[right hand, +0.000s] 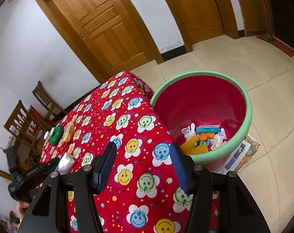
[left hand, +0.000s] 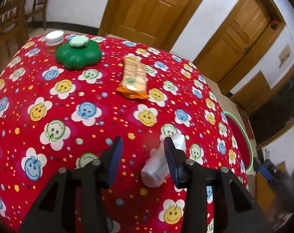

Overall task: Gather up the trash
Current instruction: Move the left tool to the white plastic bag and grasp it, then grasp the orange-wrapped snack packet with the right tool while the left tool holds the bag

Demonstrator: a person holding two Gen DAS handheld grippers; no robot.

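My left gripper (left hand: 142,156) hangs over the near part of the table, its jaws partly apart. A crumpled white wrapper (left hand: 158,167) lies on the red smiley-flower tablecloth (left hand: 73,101) between them, against the inside of the right finger; the left pad is clear of it, so I have no grip on it. Farther off on the cloth lies an orange snack packet (left hand: 134,77), and at the far left a green flower-shaped container (left hand: 78,55) stands with a white-lidded jar (left hand: 54,42) just behind it.

My right gripper (right hand: 144,165) is about half open with nothing between its pads, over the table's right edge. Just beyond that edge, on the tiled floor, stands the red bin with a green rim (right hand: 247,104), holding paper scraps and a blue box (right hand: 208,129).
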